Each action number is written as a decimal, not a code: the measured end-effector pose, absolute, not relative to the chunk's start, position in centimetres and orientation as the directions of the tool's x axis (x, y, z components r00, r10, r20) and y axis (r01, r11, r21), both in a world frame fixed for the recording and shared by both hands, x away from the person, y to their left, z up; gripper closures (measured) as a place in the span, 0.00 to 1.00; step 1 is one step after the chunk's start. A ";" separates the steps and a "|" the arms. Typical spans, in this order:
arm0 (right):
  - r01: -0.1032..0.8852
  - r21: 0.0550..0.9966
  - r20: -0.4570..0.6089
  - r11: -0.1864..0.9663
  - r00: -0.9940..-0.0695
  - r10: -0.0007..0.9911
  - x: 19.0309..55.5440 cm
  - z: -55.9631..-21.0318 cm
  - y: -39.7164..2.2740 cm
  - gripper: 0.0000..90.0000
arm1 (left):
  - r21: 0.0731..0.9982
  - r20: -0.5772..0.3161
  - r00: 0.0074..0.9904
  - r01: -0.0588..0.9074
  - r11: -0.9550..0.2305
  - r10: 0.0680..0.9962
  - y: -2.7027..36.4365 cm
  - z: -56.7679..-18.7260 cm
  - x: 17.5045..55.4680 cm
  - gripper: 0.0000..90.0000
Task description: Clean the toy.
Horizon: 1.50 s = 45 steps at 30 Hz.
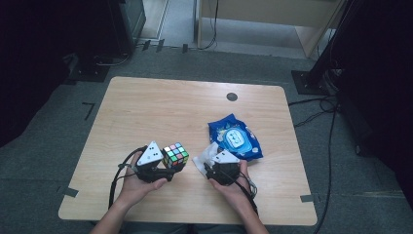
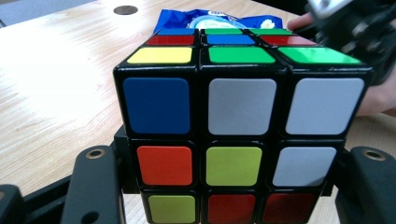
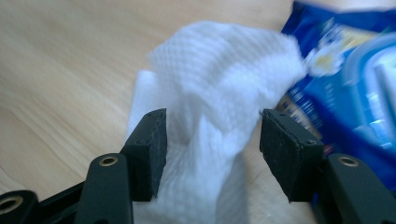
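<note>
Two things in hand, biggest first: cube (image 2: 238, 116), rigid, slick plastic w/ faces that can twist, pinched low between my left gripper (image 1: 168, 170) jaws just above the table (image 1: 160, 112). Best grip stays flat on opposite faces. Wet wipe (image 3: 219, 107), limp & light, sits between my right gripper (image 3: 212, 154) jaws, spread apart, pads not pressing; take it at the bunched fold.
</note>
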State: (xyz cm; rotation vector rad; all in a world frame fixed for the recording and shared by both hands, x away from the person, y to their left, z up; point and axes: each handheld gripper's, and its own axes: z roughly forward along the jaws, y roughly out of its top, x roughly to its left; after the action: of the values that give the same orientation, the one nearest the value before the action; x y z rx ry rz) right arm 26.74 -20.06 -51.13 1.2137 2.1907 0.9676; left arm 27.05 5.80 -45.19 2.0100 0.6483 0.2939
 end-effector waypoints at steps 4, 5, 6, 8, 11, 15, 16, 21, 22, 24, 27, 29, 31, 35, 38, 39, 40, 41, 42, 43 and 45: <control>0.560 0.743 -0.030 0.365 -0.518 0.855 26.8 -51.7 -19.9 0.63 | 0.862 -0.056 0.832 0.319 -0.394 0.552 5.8 -45.3 27.1 0.38; 0.561 0.743 -0.024 0.364 -0.522 0.853 26.8 -51.7 -20.0 0.73 | 0.862 -0.056 0.833 0.318 -0.394 0.550 5.8 -45.3 27.0 0.38; 0.560 0.743 -0.027 0.367 -0.523 0.852 26.7 -51.7 -20.0 0.80 | 0.862 -0.054 0.835 0.315 -0.396 0.547 5.9 -45.3 27.0 0.38; 0.553 0.748 -0.040 0.368 -0.515 0.856 26.5 -51.6 -20.1 0.93 | 0.860 -0.038 0.838 0.305 -0.408 0.545 5.9 -45.3 26.9 0.38; 0.531 0.803 0.045 0.270 -0.506 0.861 26.3 -50.2 -20.9 0.96 | 0.857 -0.021 0.837 0.297 -0.422 0.546 5.7 -45.4 26.9 0.38; 0.437 0.891 0.155 0.123 -0.546 0.823 25.0 -46.5 -21.7 0.97 | 0.840 -0.004 0.835 0.301 -0.451 0.550 5.3 -45.7 26.9 0.38; 0.422 0.901 0.170 0.101 -0.557 0.813 24.7 -45.9 -21.7 0.97 | 0.834 -0.003 0.835 0.305 -0.459 0.551 5.0 -45.8 26.9 0.38; 0.333 0.940 0.184 0.071 -0.672 0.718 22.7 -43.2 -19.7 0.96 | 0.804 0.037 0.842 0.295 -0.517 0.539 3.5 -46.3 26.3 0.38; 0.323 0.943 0.178 0.076 -0.685 0.707 22.5 -43.0 -19.3 0.96 | 0.794 0.051 0.847 0.287 -0.536 0.528 3.0 -46.4 26.0 0.38; 0.314 0.947 0.187 0.070 -0.715 0.673 22.0 -42.6 -18.4 0.96 | 0.785 0.068 0.855 0.272 -0.556 0.514 2.2 -46.6 25.6 0.38; 0.336 0.940 0.220 0.062 -0.733 0.644 21.8 -42.5 -17.6 0.96 | 0.786 0.067 0.865 0.261 -0.560 0.497 1.5 -46.7 25.1 0.38; 0.353 0.933 0.229 0.067 -0.728 0.646 21.9 -43.0 -17.3 0.96 | 0.790 0.069 0.867 0.254 -0.558 0.493 1.3 -46.7 25.0 0.38; 0.374 0.925 0.243 0.070 -0.721 0.649 22.2 -43.6 -17.2 0.96 | 0.793 0.060 0.869 0.258 -0.552 0.492 1.2 -46.6 24.8 0.38; 0.371 0.927 0.246 0.057 -0.714 0.656 22.3 -44.1 -17.2 0.96 | 0.796 0.055 0.867 0.262 -0.546 0.495 1.3 -46.8 24.8 0.38; 0.356 0.933 0.226 0.058 -0.702 0.675 22.4 -44.1 -17.2 0.96 | 0.802 0.062 0.868 0.251 -0.542 0.493 1.2 -46.6 24.7 0.38; 0.360 0.931 0.231 0.051 -0.694 0.681 22.4 -44.2 -17.4 0.96 | 0.802 0.063 0.869 0.249 -0.543 0.492 1.2 -46.6 24.7 0.38; 0.359 0.932 0.229 0.049 -0.690 0.687 22.5 -44.2 -17.5 0.96 | 0.805 0.060 0.869 0.248 -0.538 0.491 1.3 -46.5 24.6 0.38; 0.364 0.930 0.232 0.044 -0.677 0.698 22.7 -44.3 -17.8 0.96 | 0.806 0.061 0.869 0.247 -0.538 0.490 1.3 -46.5 24.6 0.38; 0.367 0.929 0.237 0.037 -0.672 0.701 22.9 -44.5 -18.1 0.96 | 0.806 0.061 0.869 0.247 -0.537 0.492 1.3 -46.4 24.6 0.38; 0.372 0.928 0.238 0.036 -0.663 0.710 23.0 -44.6 -18.3 0.96 | 0.807 0.061 0.869 0.247 -0.537 0.492 1.4 -46.4 24.6 0.38; 0.384 0.923 0.242 0.031 -0.641 0.728 23.4 -45.1 -18.9 0.96 | 0.807 0.061 0.867 0.249 -0.535 0.494 1.5 -46.4 24.7 0.38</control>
State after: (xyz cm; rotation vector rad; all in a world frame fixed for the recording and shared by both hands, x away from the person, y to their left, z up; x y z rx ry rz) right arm 23.45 -18.87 -45.05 1.1370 2.0167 1.6445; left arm 24.67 1.50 -46.39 2.1558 0.5355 0.3546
